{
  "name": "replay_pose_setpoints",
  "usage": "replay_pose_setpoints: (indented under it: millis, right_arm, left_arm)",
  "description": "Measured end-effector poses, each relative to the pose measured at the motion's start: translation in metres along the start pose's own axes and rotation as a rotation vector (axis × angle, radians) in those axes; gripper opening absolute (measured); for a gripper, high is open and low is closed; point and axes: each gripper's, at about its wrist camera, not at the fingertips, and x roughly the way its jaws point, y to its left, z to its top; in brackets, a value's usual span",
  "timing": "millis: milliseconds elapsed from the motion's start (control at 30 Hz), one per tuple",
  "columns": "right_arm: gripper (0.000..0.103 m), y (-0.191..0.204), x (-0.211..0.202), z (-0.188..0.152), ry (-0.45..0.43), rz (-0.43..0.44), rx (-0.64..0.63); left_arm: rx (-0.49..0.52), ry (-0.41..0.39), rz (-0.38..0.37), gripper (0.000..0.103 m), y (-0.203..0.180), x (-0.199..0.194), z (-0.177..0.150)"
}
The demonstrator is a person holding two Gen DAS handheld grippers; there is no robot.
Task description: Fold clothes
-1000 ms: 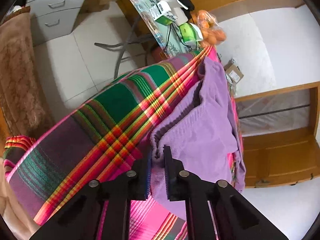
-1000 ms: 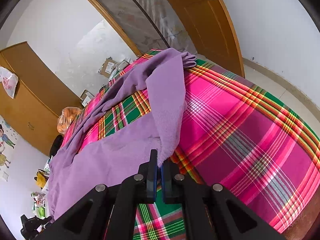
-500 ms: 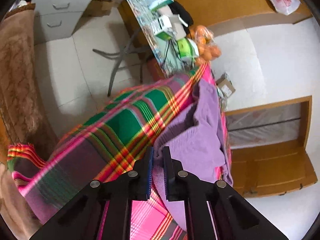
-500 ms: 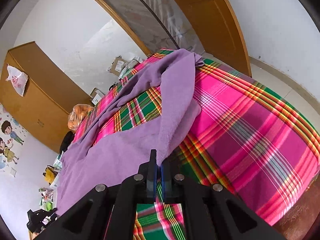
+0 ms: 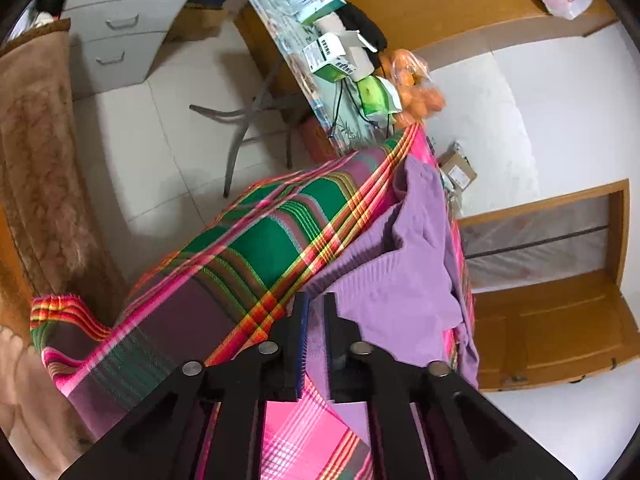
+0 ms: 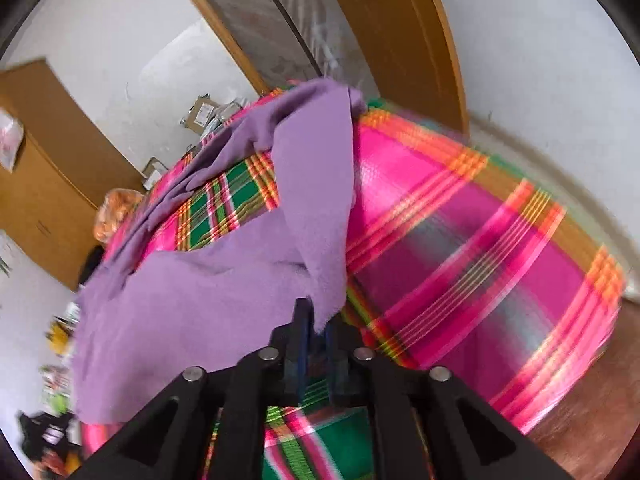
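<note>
Purple garment (image 5: 404, 280) lay on the plaid bed cover (image 5: 256, 256), right of centre in the left wrist view, running from the lower middle up toward the upper right of the bed. In the right wrist view the same garment (image 6: 224, 292) filled the left and centre of the frame. One flap was turned over along the middle, and a patch of green and pink cover (image 6: 224, 208) showed through a gap in the upper left part.

Left gripper (image 5: 316, 308): jaws were opening, with a narrow slot between them. The garment's near edge sat in that slot, but the pads no longer looked pressed on it.

Right gripper (image 6: 318, 316): jaws were likewise opening, slightly apart. A corner of the purple flap hung down into the gap; I could not see a firm pinch. This view was blurred on the right side.

Progress, as a judgement: one fold looked laid, with the flap brought over the body of the garment, and both grippers appeared to be letting go of it. The piece was not yet compact. The far end trailed toward the top of the bed and off its edge at the right, wrinkled. Further folds and smoothing remained. No other clothes were visible on the bed.

Background: cluttered table (image 5: 288, 36), upper centre of the left view.
</note>
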Motion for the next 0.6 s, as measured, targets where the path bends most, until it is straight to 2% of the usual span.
replay_pose_setpoints:
  millis: [33, 100, 133, 167, 267, 333, 467, 600]
  right_arm:
    - [0.015, 0.003, -0.005, 0.001, -0.025, -0.038, -0.031]
    - [0.017, 0.015, -0.018, -0.001, -0.096, -0.131, -0.107]
    - [0.017, 0.023, -0.023, -0.004, -0.128, -0.148, -0.139]
    - [0.017, 0.031, -0.028, -0.007, -0.158, -0.159, -0.169]
    - [0.019, 0.067, -0.035, -0.018, -0.207, -0.11, -0.281]
    - [0.025, 0.102, -0.027, -0.029, -0.157, 0.02, -0.385]
    - [0.027, 0.182, -0.007, -0.062, -0.044, 0.262, -0.587]
    - [0.031, 0.248, 0.01, -0.099, 0.067, 0.431, -0.752]
  left_arm:
    - [-0.009, 0.01, -0.003, 0.021, 0.002, 0.0, 0.0]
    - [-0.029, 0.021, -0.006, 0.021, 0.005, 0.001, 0.0]
    - [-0.037, 0.026, -0.008, 0.021, 0.006, 0.001, 0.0]
    - [-0.046, 0.032, -0.009, 0.021, 0.008, 0.002, -0.001]
    - [-0.076, 0.053, -0.016, 0.021, 0.012, 0.006, -0.002]
    - [-0.069, 0.05, -0.013, 0.028, 0.011, 0.006, -0.001]
    - [-0.043, 0.047, -0.014, 0.028, 0.007, 0.004, 0.0]
    - [-0.026, 0.085, -0.008, 0.028, 0.004, 0.011, -0.001]
